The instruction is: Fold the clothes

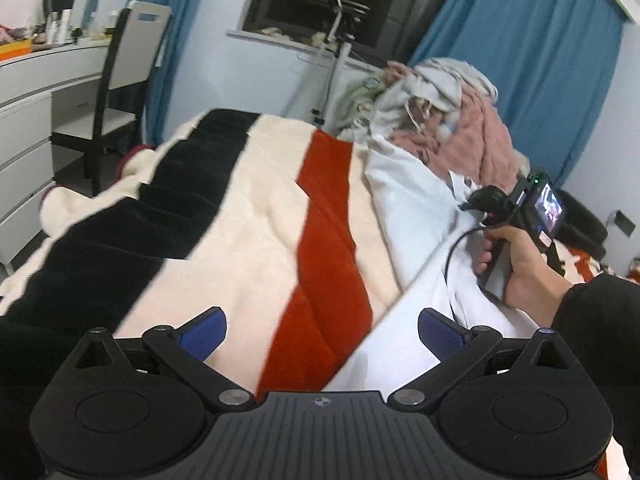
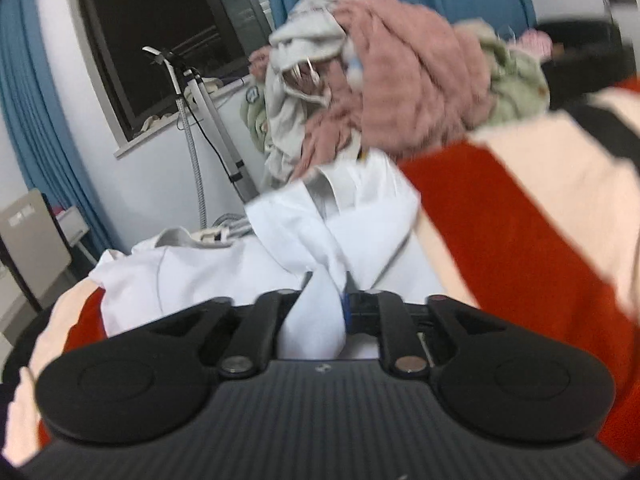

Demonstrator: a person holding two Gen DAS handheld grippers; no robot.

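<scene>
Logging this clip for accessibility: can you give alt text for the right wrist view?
The right tongs are shut on a bunched fold of a white shirt lying on a red, cream and black striped blanket. Behind it sits a heap of pink, grey and green clothes.

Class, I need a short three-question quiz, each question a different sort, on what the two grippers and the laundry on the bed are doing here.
1. True or false: the left gripper is shut on the striped blanket.
2. What does the right gripper hold? A) pink garment B) white shirt C) green garment
3. Fill in: the heap of unfolded clothes lies in front of a ____ curtain.

Key: 1 false, its jaws stand open and empty; 2 B, the white shirt; 3 blue.
</scene>
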